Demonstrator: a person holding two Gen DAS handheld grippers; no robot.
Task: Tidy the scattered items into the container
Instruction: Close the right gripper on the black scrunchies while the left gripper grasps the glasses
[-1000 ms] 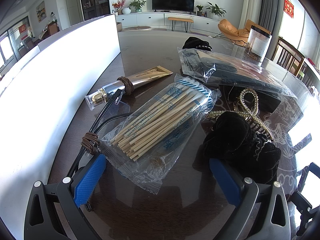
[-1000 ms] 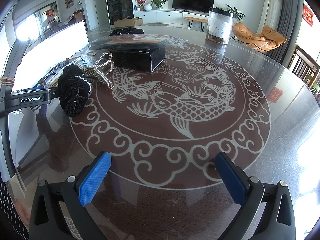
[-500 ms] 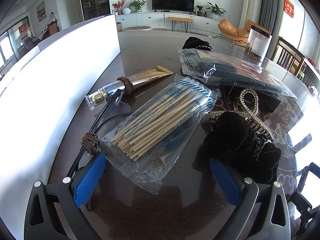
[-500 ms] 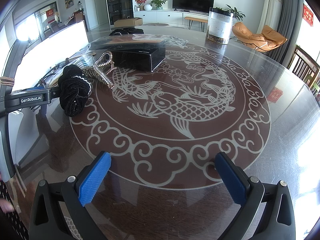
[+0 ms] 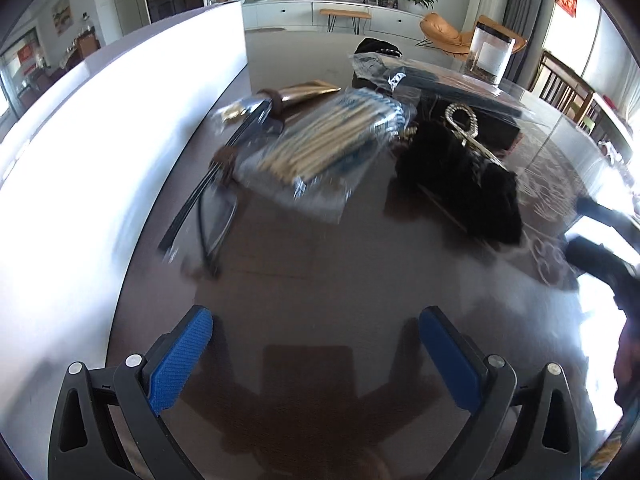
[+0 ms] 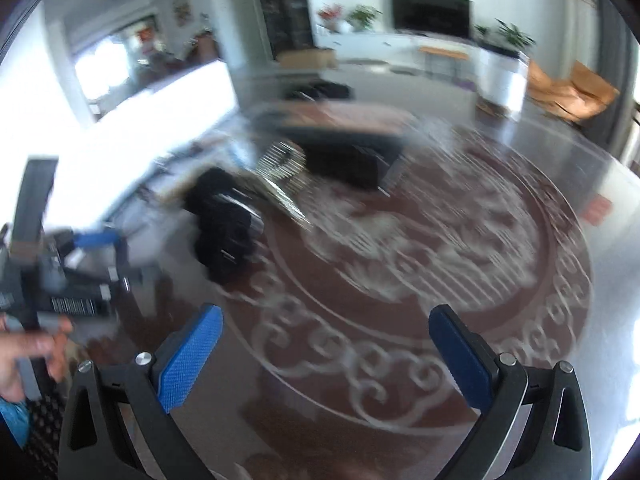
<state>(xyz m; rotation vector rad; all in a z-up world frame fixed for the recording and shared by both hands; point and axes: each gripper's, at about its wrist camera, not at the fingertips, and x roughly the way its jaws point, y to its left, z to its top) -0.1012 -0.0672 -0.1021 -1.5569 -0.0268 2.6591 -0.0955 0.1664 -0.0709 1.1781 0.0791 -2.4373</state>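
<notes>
A white container [image 5: 100,152] stands along the table's left side. Beside it lie a clear bag of wooden sticks [image 5: 328,148], a gold tube [image 5: 296,96], black glasses [image 5: 208,208], a black scrunchie [image 5: 460,176] with a pearl hair clip [image 5: 464,120], and a bagged dark item [image 5: 440,76] on a black box. My left gripper [image 5: 316,356] is open and empty, well short of the items. My right gripper [image 6: 326,352] is open and empty over the patterned tabletop. The right wrist view is blurred; the scrunchie [image 6: 224,224] and the left gripper [image 6: 80,264] show at its left.
A clear jar [image 5: 488,56] stands at the table's far right. Another black item [image 5: 376,46] lies at the far edge. A fish pattern [image 6: 420,248] covers the table's middle. Chairs stand to the right beyond the table.
Both grippers have pulled back and risen from the items, so the items look farther away. Both views are now motion-blurred. Nothing was grasped.
</notes>
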